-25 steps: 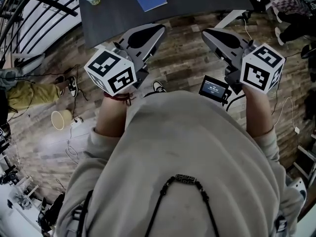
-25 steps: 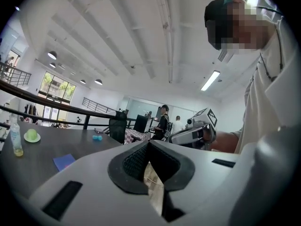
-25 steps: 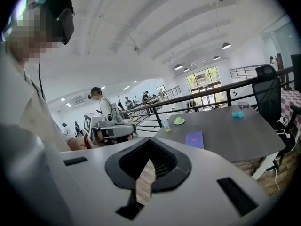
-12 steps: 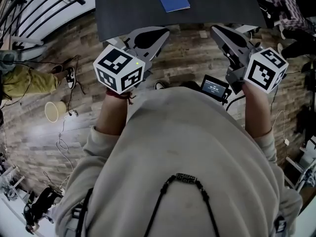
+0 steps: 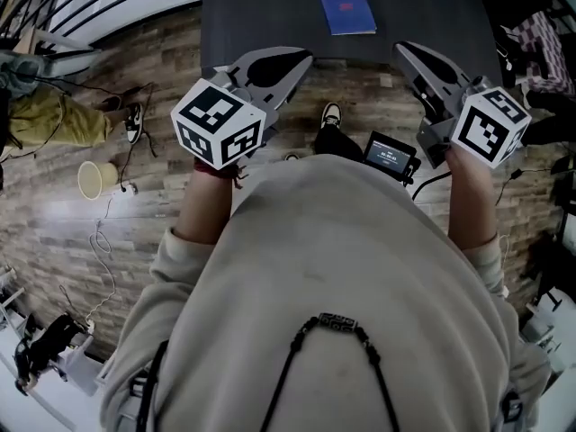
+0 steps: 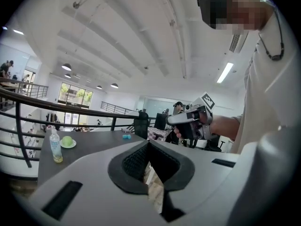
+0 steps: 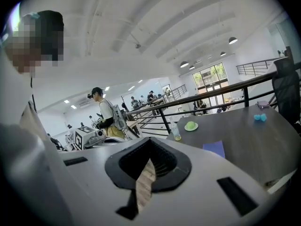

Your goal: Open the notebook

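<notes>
The closed blue notebook (image 5: 346, 9) lies flat on the dark table (image 5: 270, 16), near its front edge; it also shows in the right gripper view as a purple-blue patch (image 7: 215, 148). My left gripper (image 5: 304, 58) hangs over the wooden floor just short of the table's edge, left of the notebook, shut and empty (image 6: 148, 143). My right gripper (image 5: 401, 48) is level with it, to the notebook's right, shut with nothing in it (image 7: 150, 140). Neither touches the notebook.
A clear bottle (image 7: 175, 132), a green item on a small plate (image 7: 191, 125) and a small blue object (image 7: 260, 117) stand farther back on the table. A black railing (image 7: 197, 100) runs beyond. A paper cup (image 5: 90, 179) and cables lie on the floor at left.
The table and notebook have drawn nearer and sit lower in the head view. Both grippers, still shut, have moved forward up to the table's front edge.
</notes>
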### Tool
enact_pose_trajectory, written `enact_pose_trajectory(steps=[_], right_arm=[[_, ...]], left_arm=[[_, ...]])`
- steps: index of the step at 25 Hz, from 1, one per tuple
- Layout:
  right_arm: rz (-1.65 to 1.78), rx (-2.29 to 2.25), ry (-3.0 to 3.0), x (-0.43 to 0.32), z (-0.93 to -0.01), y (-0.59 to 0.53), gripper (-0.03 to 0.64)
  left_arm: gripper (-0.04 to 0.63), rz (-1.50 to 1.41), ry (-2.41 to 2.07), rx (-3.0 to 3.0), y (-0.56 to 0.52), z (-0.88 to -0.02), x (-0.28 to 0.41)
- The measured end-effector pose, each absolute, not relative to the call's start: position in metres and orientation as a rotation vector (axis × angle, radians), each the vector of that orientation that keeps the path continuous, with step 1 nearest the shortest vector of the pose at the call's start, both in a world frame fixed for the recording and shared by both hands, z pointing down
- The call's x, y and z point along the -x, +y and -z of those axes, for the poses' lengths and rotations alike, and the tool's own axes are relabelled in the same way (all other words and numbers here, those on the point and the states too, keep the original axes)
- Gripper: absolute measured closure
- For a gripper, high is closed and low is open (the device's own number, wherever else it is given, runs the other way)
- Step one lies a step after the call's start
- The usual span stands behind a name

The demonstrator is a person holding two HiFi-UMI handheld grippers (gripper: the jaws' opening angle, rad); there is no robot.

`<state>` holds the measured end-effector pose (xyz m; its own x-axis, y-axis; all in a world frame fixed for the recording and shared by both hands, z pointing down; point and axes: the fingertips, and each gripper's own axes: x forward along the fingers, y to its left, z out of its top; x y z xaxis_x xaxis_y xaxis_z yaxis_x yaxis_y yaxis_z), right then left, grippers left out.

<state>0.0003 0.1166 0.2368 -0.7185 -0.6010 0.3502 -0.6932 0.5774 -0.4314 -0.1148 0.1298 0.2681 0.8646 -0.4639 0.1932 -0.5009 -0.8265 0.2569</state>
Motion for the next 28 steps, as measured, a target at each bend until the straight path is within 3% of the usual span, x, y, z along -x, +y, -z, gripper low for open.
enact_pose_trajectory(steps=[6,18,28], right_arm=[[-0.832,-1.010,-2.661,0.005,-0.250,0.079,0.600],[-0.958,-0.949,-2.675,-0.053,-0.257,-0.033,0.600],[-1.139,-0.923,-2.709,-0.101,-0.278,-0.071,0.600]], left_arm=[[0.595,-0.174,-0.823,-2.697,0.101,-0.275,0.124],[0.595,-0.243,-0.853,-2.688,0.000,-0.270,0.059],[0.595,-0.330,-0.824,-2.655,-0.022,-0.275,0.009]])
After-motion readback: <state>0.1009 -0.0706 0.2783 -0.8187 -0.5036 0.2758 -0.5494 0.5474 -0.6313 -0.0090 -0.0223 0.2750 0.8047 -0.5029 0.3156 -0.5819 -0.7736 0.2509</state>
